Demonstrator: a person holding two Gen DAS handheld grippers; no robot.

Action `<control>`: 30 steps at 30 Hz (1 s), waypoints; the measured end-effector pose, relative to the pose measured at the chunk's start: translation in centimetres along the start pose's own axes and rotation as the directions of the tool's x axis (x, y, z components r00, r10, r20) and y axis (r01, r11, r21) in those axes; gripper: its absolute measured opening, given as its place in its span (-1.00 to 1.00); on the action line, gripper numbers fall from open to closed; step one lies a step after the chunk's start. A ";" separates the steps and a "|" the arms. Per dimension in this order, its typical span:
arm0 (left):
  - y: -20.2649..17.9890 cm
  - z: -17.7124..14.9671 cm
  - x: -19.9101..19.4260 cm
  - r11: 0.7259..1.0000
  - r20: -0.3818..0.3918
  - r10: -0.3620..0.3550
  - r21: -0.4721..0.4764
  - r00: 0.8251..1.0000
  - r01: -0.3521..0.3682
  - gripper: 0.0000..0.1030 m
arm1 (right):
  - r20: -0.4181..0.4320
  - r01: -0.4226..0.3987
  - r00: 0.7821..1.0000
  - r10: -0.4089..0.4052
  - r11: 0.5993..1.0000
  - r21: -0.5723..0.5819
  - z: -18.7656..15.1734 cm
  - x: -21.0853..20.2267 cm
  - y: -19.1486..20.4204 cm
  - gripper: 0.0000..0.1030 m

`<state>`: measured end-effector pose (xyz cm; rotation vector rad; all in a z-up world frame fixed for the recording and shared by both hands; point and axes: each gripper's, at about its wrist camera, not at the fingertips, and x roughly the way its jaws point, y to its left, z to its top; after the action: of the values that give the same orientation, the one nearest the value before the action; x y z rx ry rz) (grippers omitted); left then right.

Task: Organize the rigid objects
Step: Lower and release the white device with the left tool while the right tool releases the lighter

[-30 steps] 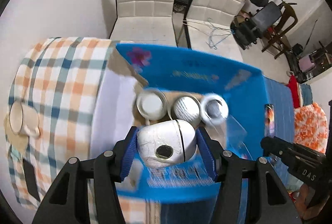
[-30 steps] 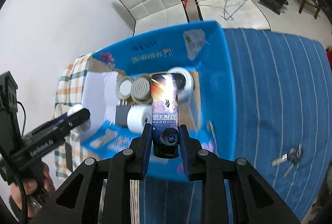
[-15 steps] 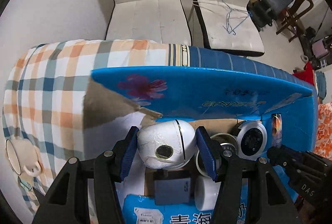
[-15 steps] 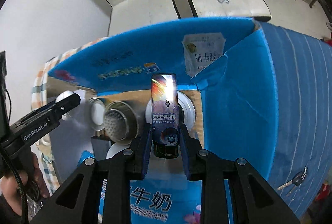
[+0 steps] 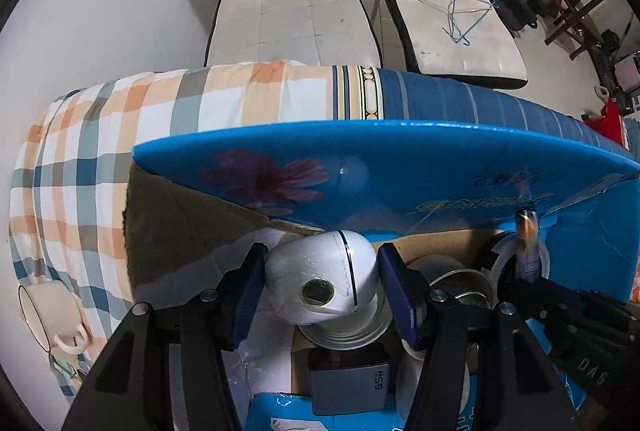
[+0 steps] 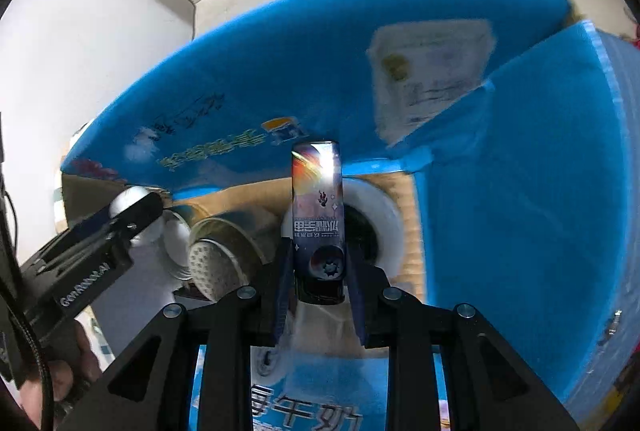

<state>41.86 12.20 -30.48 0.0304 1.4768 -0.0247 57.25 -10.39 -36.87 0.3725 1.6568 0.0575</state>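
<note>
My left gripper (image 5: pixel 322 285) is shut on a white round camera-like device (image 5: pixel 324 281) and holds it low inside the open blue cardboard box (image 5: pixel 400 167), over a tape roll (image 5: pixel 340 331). My right gripper (image 6: pixel 318 267) is shut on a slim dark printed can (image 6: pixel 318 207) and holds it upright inside the same box (image 6: pixel 280 79), over a white tape roll (image 6: pixel 384 219). The left gripper also shows in the right wrist view (image 6: pixel 120 215) at the box's left end. The right gripper with the can shows at the right of the left wrist view (image 5: pixel 528 255).
The box also holds a metal mesh-topped container (image 6: pixel 212 263) and a grey charger (image 5: pixel 348 383). A white mug (image 5: pixel 48 315) stands on the checked cloth (image 5: pixel 100 135) left of the box. Two white chairs (image 5: pixel 292 3) stand behind the table.
Both grippers have moved forward and down into the box with their objects still held. The box's far flap now fills much more of each view.
</note>
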 end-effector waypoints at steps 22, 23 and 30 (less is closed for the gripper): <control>-0.1 0.4 -0.6 1.000 -0.020 0.017 -0.008 1.000 -0.017 0.79 | -0.002 0.051 0.999 -0.051 0.998 -0.038 0.8 -0.6 0.7 0.07; 0.0 0.4 -1.0 1.000 -0.010 0.010 -0.012 1.000 -0.011 0.79 | 0.003 0.061 0.998 -0.061 0.997 -0.043 0.7 -0.9 0.7 0.13; 0.9 -0.7 -3.5 1.000 0.028 0.004 -0.031 1.000 -0.003 0.82 | 0.064 0.150 0.988 -0.143 0.982 -0.114 -2.2 -2.8 1.0 0.76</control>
<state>40.88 13.11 -27.08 0.0072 1.4488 0.0002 55.51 -9.83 -33.61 0.1602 1.6132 0.0348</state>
